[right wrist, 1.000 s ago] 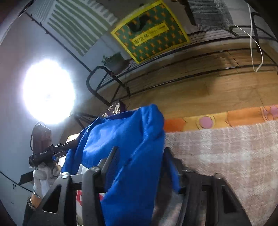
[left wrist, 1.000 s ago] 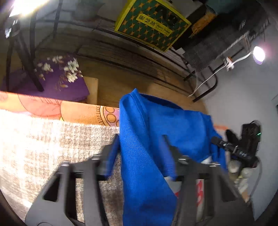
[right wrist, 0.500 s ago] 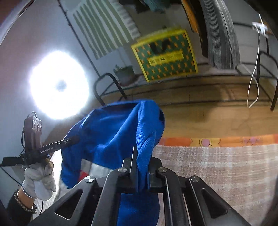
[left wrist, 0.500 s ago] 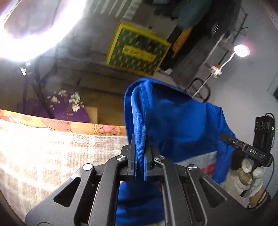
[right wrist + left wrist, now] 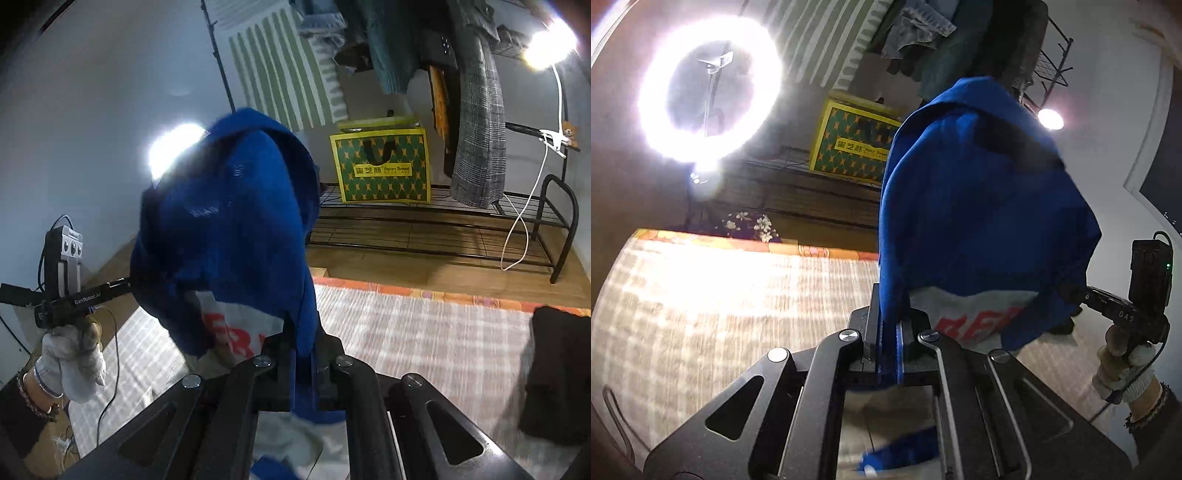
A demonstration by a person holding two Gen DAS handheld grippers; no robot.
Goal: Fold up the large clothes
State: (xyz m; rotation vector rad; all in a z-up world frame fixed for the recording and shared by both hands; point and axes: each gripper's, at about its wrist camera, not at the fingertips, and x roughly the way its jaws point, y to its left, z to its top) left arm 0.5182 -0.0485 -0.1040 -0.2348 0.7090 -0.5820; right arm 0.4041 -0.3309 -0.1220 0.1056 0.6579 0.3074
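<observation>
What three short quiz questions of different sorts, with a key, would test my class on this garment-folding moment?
1. True or false: both grippers are shut on the garment.
2. The garment is mainly: A red, B blue, C black.
3. Fill in: the left gripper and the right gripper hold the garment up above the ____.

Key: 1 true; 2 B; 3 checked cloth.
</observation>
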